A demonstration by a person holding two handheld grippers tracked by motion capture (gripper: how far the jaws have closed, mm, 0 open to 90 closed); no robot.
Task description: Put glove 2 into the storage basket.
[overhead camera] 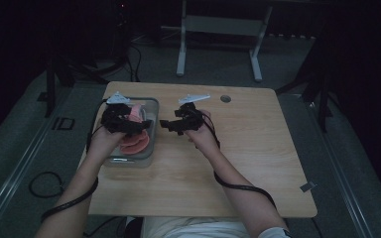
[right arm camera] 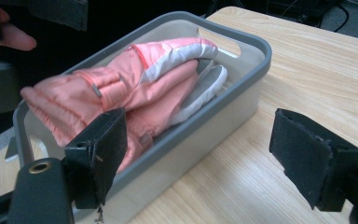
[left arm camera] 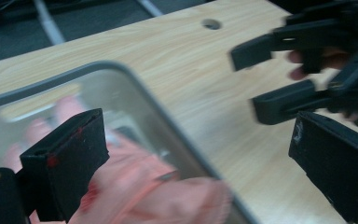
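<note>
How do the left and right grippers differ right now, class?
The left gripper hangs over the grey bin with the pink gloves; the right gripper is over the bare table beside the bin. The left points toward the table's middle, the right toward the bin. Both have open jaws holding nothing.

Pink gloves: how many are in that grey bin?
2, as far as shows: pink gloves lie stacked in the grey bin at the table's left side, one atop the other; more may hide underneath.

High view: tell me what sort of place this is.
Probably a lab or workshop set up for recording: a lone wooden table on grey carpet, a metal-framed bench behind, cables across the floor, dark surroundings.
</note>
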